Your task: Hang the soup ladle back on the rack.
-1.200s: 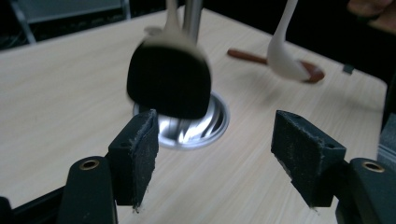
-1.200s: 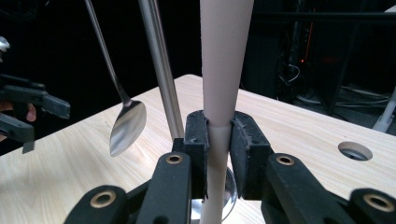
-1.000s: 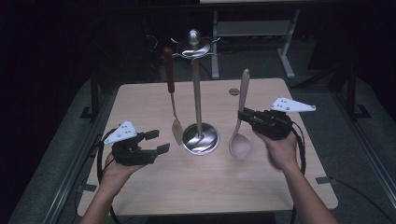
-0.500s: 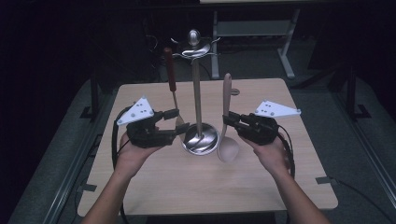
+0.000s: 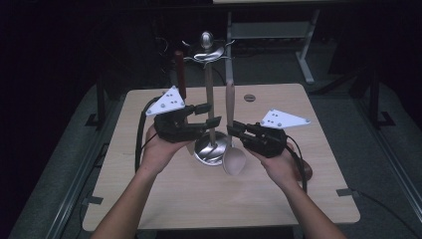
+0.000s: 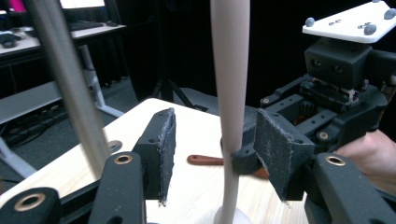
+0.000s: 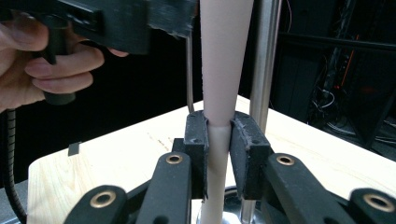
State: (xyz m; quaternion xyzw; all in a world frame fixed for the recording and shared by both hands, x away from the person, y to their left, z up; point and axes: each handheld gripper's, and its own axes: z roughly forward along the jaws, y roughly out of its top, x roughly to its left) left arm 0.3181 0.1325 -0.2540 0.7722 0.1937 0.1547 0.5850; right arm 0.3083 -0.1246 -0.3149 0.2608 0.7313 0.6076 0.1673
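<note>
Left tool (image 6: 212,158) of mine stands spread, its jaws just closing in around the pale wooden spoon's (image 6: 229,70) handle without pressing it yet. Right tool (image 7: 218,149) pinches that handle lower down, holding the spoon upright beside the steel utensil stand (image 5: 209,99). Handover half done; hanging remains, I judge.

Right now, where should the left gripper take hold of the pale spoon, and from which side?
On the bare handle above the right gripper. The pale spoon stands upright, bowl down, so the left gripper should close level from its own side, pads flat on the handle.
</note>
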